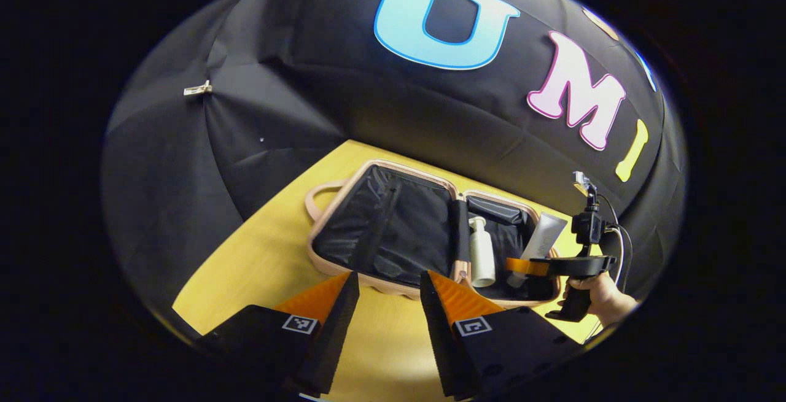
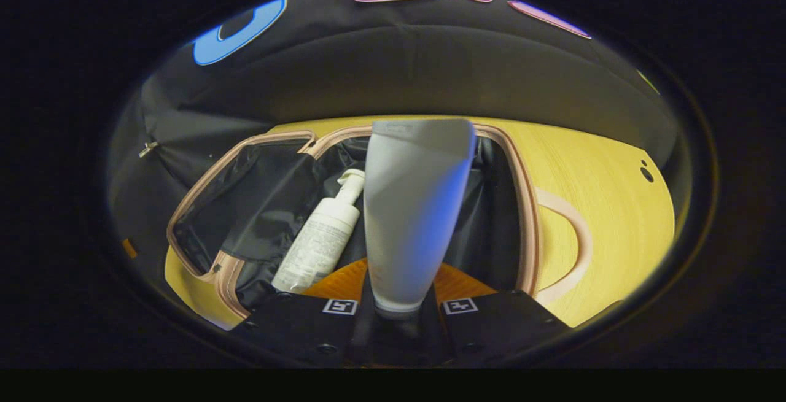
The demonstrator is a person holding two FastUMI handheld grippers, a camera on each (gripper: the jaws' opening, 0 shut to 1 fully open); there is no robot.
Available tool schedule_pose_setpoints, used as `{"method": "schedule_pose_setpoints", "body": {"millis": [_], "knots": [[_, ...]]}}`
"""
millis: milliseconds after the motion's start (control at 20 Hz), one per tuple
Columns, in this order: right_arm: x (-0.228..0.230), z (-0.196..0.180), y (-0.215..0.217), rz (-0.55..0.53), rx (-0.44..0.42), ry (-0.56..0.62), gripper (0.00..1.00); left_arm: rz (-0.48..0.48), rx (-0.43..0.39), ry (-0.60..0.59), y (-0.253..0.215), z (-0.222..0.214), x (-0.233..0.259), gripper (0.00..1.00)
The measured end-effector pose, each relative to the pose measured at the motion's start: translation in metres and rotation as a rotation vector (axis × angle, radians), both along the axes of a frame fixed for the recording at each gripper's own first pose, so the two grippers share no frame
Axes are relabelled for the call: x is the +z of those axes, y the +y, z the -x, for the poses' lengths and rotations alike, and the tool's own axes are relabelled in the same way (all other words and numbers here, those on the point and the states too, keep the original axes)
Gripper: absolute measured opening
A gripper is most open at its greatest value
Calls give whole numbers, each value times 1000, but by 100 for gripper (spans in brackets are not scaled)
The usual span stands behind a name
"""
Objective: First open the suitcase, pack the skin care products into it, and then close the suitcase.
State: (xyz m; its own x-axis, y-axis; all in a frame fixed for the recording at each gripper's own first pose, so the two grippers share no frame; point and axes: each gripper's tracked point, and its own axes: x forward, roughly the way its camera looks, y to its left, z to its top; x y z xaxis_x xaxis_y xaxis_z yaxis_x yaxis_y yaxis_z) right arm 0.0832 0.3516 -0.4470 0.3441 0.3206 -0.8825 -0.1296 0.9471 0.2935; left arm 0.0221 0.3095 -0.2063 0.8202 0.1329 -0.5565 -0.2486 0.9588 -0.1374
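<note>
The pink-rimmed suitcase point(image 1: 319, 255) lies open on the yellow table, its black lining showing. A white pump bottle point(image 1: 482, 251) lies in its right half. Over that same half, my right gripper point(image 1: 528, 266) is shut on a grey tube point(image 1: 543, 236), which slants into the case. In the right gripper view the tube point(image 2: 411, 205) stands up between my fingers, the gripper point(image 2: 400, 285) clamped near its cap end, with the bottle point(image 2: 319, 242) lying to its left inside the suitcase point(image 2: 528, 224). My left gripper point(image 1: 390, 279) hovers open before the suitcase's front edge, holding nothing.
A hand point(image 1: 605, 301) holds the right gripper's grip at the suitcase's right end. The suitcase's handle point(image 2: 577, 242) arcs out over the bare table point(image 2: 614, 193). Black cloth walls close in behind and to the left of the table.
</note>
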Motion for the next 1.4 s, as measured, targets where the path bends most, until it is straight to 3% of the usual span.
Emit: {"method": "schedule_pose_setpoints", "body": {"millis": [100, 150, 200, 300, 350, 400, 450, 600, 700, 950, 1100, 1250, 1300, 1400], "knots": [[-5, -7, 1, -3, -52, 29, 40, -10, 12, -4, 12, -1, 1, 66], [-7, -10, -2, 0, -80, 46, 32, -8, 19, -6, 16, -2, 2, 67], [-11, -10, -3, 4, -102, 65, 42, -4, 25, -9, 18, -4, 2, 66], [-11, -8, -3, 11, -110, 73, 46, 4, 35, -7, 25, -4, -1, 66], [-11, -9, -3, 21, -103, 56, 56, 3, 39, -10, 28, -4, -2, 67], [-3, -7, -5, 25, -95, 39, 50, -5, 44, -19, 34, -7, -3, 66], [5, -6, 2, 0, -102, 30, 52, -18, 46, -26, 41, -12, -3, 66], [43, -13, 6, -14, -102, -81, 92, -82, 69, -60, 79, -33, 2, 66], [79, -22, -5, 11, -72, -202, 99, -93, 83, -91, 106, -53, 4, 68], [156, -25, -51, 94, -40, -437, 98, -68, 59, -29, 157, -105, -21, 71], [191, -14, -86, 159, -67, -553, 98, -43, 22, 60, 173, -140, -53, 72], [202, 10, -113, 224, -69, -571, 98, -36, 11, 146, 186, -167, -78, 72], [200, 17, -118, 236, -68, -566, 92, -28, -9, 169, 187, -174, -85, 72], [191, 32, -128, 261, -87, -540, 97, -3, -29, 229, 191, -180, -93, 69]]}}
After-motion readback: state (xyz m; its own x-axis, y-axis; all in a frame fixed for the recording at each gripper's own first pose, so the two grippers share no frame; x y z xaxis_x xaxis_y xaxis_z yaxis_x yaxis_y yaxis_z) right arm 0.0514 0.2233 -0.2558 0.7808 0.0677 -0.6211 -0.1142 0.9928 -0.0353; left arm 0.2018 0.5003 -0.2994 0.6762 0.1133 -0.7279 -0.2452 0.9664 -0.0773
